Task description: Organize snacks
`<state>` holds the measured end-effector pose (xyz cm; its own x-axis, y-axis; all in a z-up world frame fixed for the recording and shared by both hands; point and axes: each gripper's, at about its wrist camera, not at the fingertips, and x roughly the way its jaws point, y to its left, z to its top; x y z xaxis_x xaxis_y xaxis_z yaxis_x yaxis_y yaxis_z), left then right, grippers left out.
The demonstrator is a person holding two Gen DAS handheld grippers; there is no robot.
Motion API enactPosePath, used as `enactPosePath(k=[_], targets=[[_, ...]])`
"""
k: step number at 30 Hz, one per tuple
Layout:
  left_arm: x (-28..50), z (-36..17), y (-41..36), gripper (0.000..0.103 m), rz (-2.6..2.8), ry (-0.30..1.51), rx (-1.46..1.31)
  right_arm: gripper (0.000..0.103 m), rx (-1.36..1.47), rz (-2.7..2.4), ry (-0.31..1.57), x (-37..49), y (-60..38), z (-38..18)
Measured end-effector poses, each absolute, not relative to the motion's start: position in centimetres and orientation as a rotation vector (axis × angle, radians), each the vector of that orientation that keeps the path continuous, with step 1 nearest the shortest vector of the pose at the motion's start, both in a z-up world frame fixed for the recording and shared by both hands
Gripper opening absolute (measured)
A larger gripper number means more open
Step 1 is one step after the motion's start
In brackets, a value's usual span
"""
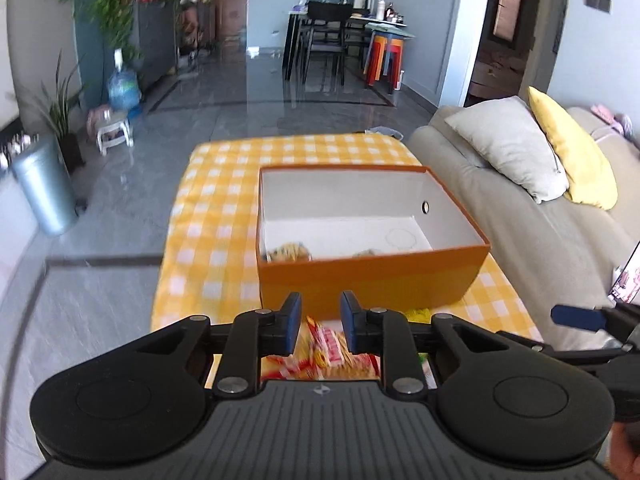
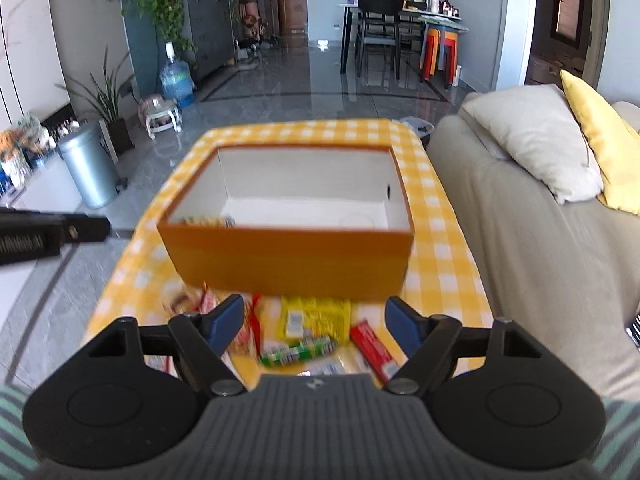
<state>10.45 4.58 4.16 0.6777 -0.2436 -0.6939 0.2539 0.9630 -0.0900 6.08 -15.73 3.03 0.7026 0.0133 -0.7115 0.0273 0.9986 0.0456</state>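
Orange box [image 1: 372, 280] sits mid-surface on yellow checked cloth [image 1: 224, 184], w/ a few snacks already inside at its near wall. Left gripper [image 1: 320, 320]: jaws narrow, nothing pinched; red-yellow packets [image 1: 328, 348] lie below. Right gripper [image 2: 316, 324]: jaws wide, empty, above yellow packet [image 2: 316, 316], green roll [image 2: 300, 352] & red bar [image 2: 372, 346].
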Motion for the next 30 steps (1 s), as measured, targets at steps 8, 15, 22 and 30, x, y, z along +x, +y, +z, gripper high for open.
enactPosePath(k=[8, 15, 22, 30], targets=[[8.1, 1.3, 4.7, 0.056, -0.218, 0.811, 0.016, 0.075, 0.058, -0.032, 0.846, 5.1, -16.2, 0.3], [6.7, -1.3, 3.7, 0.059, -0.175, 0.848, 0.091, 0.075, 0.044, -0.013, 0.867, 5.0, -15.8, -1.5], [6.9, -3.8, 2.5, 0.059, -0.251, 0.975, 0.058, 0.075, 0.027, 0.029, 0.966, 6.0, -15.4, -4.1], [7.8, -6.3, 1.2, 0.056, -0.296, 1.086, 0.022, 0.075, 0.004, 0.063, 1.051, 7.1, -15.3, -6.8]])
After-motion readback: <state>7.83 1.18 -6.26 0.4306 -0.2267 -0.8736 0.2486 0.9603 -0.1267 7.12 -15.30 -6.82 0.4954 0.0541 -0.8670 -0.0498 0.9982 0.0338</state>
